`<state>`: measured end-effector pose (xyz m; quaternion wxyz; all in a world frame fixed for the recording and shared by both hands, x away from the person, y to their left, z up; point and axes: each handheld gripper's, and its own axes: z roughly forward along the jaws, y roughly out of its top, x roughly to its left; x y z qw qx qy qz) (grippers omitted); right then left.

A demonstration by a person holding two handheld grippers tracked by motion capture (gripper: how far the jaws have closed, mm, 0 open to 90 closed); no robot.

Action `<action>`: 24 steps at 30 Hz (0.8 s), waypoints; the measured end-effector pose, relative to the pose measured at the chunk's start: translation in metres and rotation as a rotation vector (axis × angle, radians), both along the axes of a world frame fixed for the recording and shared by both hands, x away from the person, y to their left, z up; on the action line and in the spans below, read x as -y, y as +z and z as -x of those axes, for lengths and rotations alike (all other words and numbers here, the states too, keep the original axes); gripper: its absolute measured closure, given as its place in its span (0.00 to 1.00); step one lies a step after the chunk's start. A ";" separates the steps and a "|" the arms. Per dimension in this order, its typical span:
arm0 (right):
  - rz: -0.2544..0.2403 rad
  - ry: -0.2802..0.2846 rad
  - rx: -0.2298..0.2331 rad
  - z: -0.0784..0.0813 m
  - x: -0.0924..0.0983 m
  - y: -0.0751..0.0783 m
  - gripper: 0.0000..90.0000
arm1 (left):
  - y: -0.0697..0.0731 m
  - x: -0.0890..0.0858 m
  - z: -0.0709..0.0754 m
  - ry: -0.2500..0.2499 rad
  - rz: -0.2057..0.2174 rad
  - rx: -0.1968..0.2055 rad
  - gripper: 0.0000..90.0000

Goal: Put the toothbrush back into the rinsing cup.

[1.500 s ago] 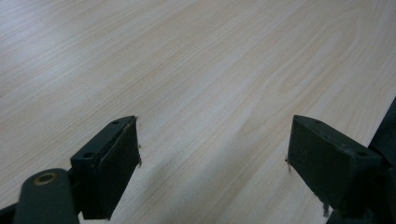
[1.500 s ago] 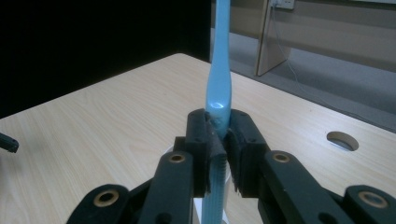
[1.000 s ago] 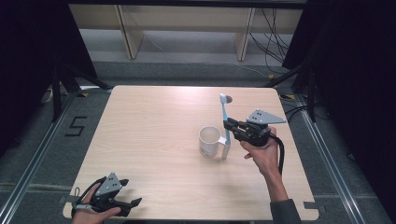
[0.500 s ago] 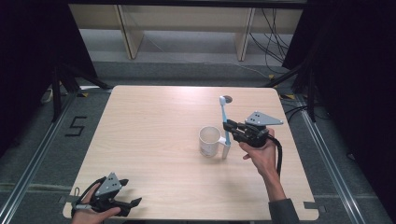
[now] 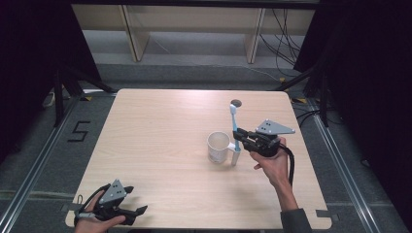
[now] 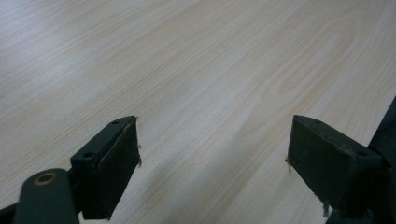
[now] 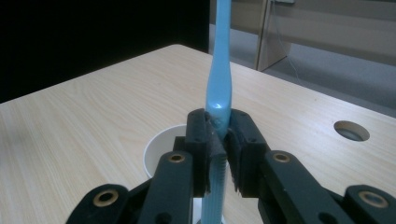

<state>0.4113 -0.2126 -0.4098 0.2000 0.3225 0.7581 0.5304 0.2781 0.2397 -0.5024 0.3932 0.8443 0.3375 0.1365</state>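
- Blue, translucent plastic marks the toothbrush (image 5: 234,127), which stands close to upright with its bristled head at the top; its lower end looks white in the high view and sits just beside the white cup (image 5: 218,146), on the side towards the right gripper.
- Right gripper (image 5: 239,138) is clamped on the toothbrush handle partway up; in the right gripper view its black jaws press against the handle (image 7: 218,100) from both sides, the ribbed lower part of the handle running down between them.
- Right hand (image 5: 269,162) reaches in from the bottom right, forearm angled up the table, palm under the gripper body, whose grey three-cornered plate faces upward.
- Cup is a plain cylinder, matte white, open mouth up (image 7: 163,151), standing right of the table's centre.
- Left gripper (image 5: 138,211) rests low at the near left corner, held in the left hand (image 5: 94,221); its jaws stand wide apart with nothing between them, flat dark pads facing each other over bare tabletop.
- Table (image 5: 160,126) is pale wood-grain laminate with rounded corners, smooth and faintly glossy (image 6: 210,70).
- Round cable hole (image 5: 236,102) is cut into the tabletop near the far edge, beyond the toothbrush head.
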 end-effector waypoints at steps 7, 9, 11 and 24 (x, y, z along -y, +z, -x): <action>-0.012 -0.011 0.000 0.002 0.003 -0.005 0.88 | 0.000 0.000 0.000 -0.001 -0.003 0.000 0.18; 0.010 -0.007 0.007 0.002 0.003 -0.007 0.88 | 0.001 -0.001 0.000 -0.002 -0.013 0.005 0.18; 0.008 -0.003 0.002 0.003 0.003 -0.010 0.88 | 0.000 -0.001 0.000 -0.001 -0.003 -0.001 0.18; 0.044 -0.010 -0.029 0.010 0.009 -0.020 0.88 | 0.000 0.000 0.000 -0.002 -0.002 -0.001 0.18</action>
